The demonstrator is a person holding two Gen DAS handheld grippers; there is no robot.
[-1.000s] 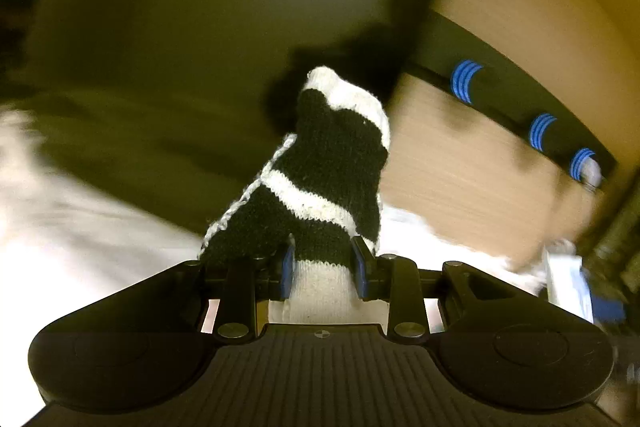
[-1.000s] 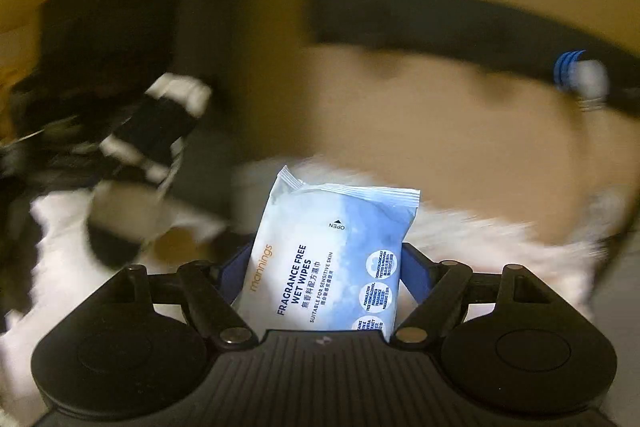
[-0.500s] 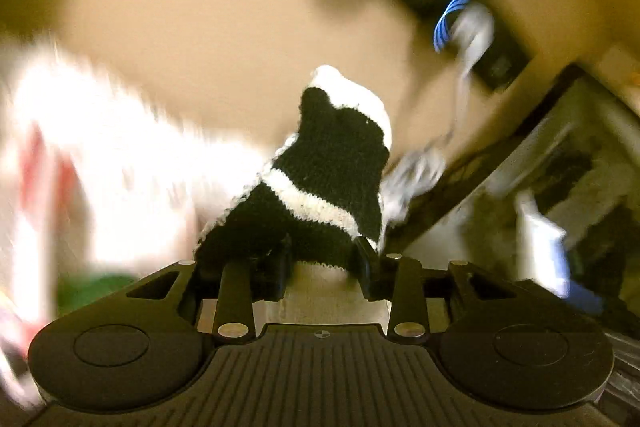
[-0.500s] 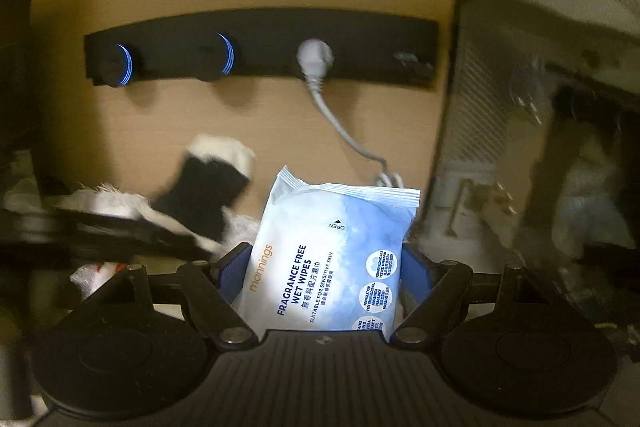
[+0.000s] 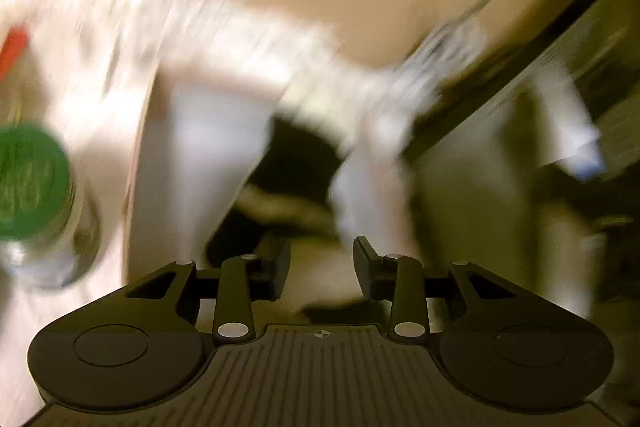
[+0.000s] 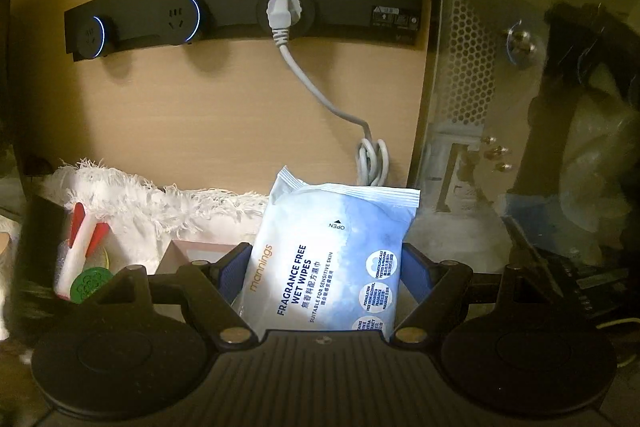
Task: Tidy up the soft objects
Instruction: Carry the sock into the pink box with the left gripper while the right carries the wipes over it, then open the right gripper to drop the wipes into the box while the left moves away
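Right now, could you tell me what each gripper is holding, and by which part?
The right gripper clamps the wet wipes pack by its side edges, near its lower end. The left gripper has a blurred black-and-white knit item ahead; a hold cannot be told.

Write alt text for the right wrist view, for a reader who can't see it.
The right gripper is shut on an upright blue pack of wet wipes. Behind it, a wooden wall carries a black socket strip with a grey plug, above a fringed white cloth.
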